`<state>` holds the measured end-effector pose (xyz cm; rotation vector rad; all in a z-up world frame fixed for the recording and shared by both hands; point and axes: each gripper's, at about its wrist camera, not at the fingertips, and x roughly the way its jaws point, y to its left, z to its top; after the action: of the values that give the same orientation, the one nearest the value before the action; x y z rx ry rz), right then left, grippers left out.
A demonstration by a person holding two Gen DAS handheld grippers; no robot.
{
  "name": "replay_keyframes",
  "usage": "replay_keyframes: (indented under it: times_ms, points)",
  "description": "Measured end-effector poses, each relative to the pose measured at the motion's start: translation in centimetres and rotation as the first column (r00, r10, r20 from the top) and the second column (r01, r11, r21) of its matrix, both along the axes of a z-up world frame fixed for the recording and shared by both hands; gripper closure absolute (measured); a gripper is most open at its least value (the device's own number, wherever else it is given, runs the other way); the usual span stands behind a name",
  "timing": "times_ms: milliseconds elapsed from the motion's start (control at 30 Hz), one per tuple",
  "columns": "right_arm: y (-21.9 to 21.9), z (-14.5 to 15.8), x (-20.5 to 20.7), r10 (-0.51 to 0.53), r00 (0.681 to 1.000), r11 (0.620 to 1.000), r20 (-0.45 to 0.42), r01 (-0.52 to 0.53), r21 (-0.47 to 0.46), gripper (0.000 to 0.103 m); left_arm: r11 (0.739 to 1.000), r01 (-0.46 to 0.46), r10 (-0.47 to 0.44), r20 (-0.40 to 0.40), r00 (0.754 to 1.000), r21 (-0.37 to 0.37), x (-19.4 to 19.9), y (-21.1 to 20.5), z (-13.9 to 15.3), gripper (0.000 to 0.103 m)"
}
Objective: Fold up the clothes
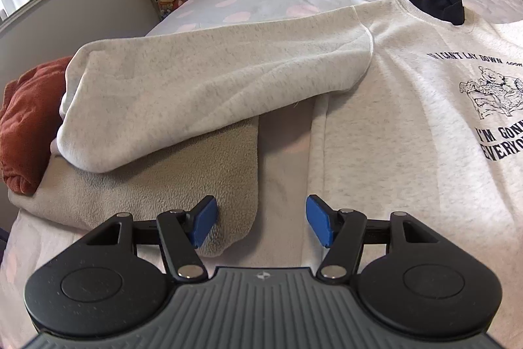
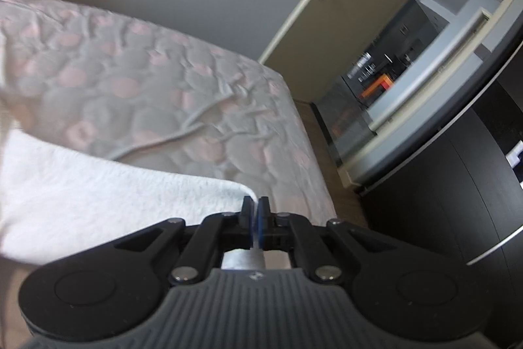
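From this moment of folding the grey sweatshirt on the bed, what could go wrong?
1. The right gripper pinches only a thin edge of the sweatshirt; the cloth may slip out.
2. The left sleeve lies over a beige folded fleece and a rust-coloured garment; pulling it may disturb them.
3. A dark garment rests at the collar and could get caught in the fold. The left gripper is open and holds nothing.

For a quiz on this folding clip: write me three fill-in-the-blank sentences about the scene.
1. The left tool hovers with its jaws ____.
2. The right tool is shut on a corner of the ____ fabric.
3. The sweatshirt lies with its printed side facing ____.

Missing words: open; white; up
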<state>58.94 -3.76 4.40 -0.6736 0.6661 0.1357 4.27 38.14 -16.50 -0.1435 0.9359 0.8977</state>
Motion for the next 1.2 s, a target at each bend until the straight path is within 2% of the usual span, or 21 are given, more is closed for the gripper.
replay_keyframes:
  times_ms: [133, 267, 400, 467, 533, 600, 733, 800, 900, 967, 1067, 1100, 1167, 1200]
  points:
    - [-0.4, -5.4, 6.2, -0.093, 0.995, 0.995, -0.048, 0.091, -0.042, 0.101, 1.0, -0.012, 0.011, 0.007, 1.0, 0.027, 0.9, 0.4, -0.1, 0.044]
    - [-0.7, -10.8, 9.8, -0.118, 0.987, 0.993, -0.111, 0.114, -0.035, 0.101, 0.998, -0.031, 0.031, 0.008, 1.0, 0.054, 1.9, 1.0, -0.4, 0.044]
    - [-1.4, -13.1, 11.3, -0.106, 0.978, 0.994, -0.179, 0.11, 0.011, 0.098, 0.997, -0.029, 0.029, 0.001, 1.0, 0.077, 3.2, 1.2, -0.7, 0.044]
    - [-2.0, -12.8, 11.8, -0.099, 0.975, 0.993, -0.197, 0.11, 0.042, 0.086, 0.996, -0.015, 0.016, -0.007, 1.0, 0.085, 3.9, 1.1, -0.9, 0.044]
    - [-3.2, -11.4, 12.0, -0.108, 0.974, 0.985, -0.201, 0.132, 0.109, 0.056, 0.996, 0.002, 0.0, -0.015, 1.0, 0.089, 4.5, 1.0, -1.1, 0.044]
    - [-4.5, -10.2, 11.9, -0.099, 0.967, 0.974, -0.237, 0.143, 0.177, 0.053, 0.995, 0.024, -0.022, -0.022, 1.0, 0.093, 4.9, 0.5, -1.2, 0.044]
    - [-7.3, -9.3, 11.2, -0.119, 0.947, 0.956, -0.297, 0.19, 0.222, 0.035, 0.991, 0.062, -0.058, -0.039, 0.998, 0.114, 5.1, -0.4, -1.0, 0.044]
    - [-8.9, -9.6, 10.9, -0.141, 0.929, 0.936, -0.342, 0.238, 0.26, 0.034, 0.991, 0.061, -0.057, -0.032, 0.998, 0.123, 4.9, -0.6, -0.7, 0.044]
    - [-10.4, -9.6, 9.8, -0.116, 0.914, 0.91, -0.388, 0.254, 0.328, 0.034, 0.991, 0.04, -0.039, -0.011, 0.999, 0.126, 4.5, -0.6, -0.1, 0.044]
    - [-10.8, -9.7, 9.0, -0.069, 0.902, 0.911, -0.427, 0.231, 0.342, 0.034, 0.993, 0.021, -0.023, 0.008, 1.0, 0.12, 4.3, -0.4, 0.2, 0.044]
    - [-10.7, -11.2, 8.0, -0.049, 0.876, 0.941, -0.48, 0.201, 0.272, 0.034, 0.994, 0.005, -0.007, 0.022, 1.0, 0.106, 4.2, -0.2, 0.2, 0.044]
    - [-10.7, -11.8, 7.7, -0.048, 0.871, 0.948, -0.489, 0.194, 0.253, 0.037, 0.995, 0.002, -0.004, 0.023, 1.0, 0.102, 4.2, -0.2, 0.2, 0.044]
    - [-10.9, -12.9, 7.1, -0.05, 0.861, 0.951, -0.506, 0.196, 0.24, 0.071, 0.995, 0.001, -0.002, 0.017, 1.0, 0.097, 4.2, -0.2, 0.1, 0.044]
    - [-10.9, -13.0, 6.9, -0.049, 0.863, 0.95, -0.503, 0.196, 0.243, 0.096, 0.995, 0.001, -0.002, 0.013, 1.0, 0.095, 4.3, -0.3, 0.1, 0.044]
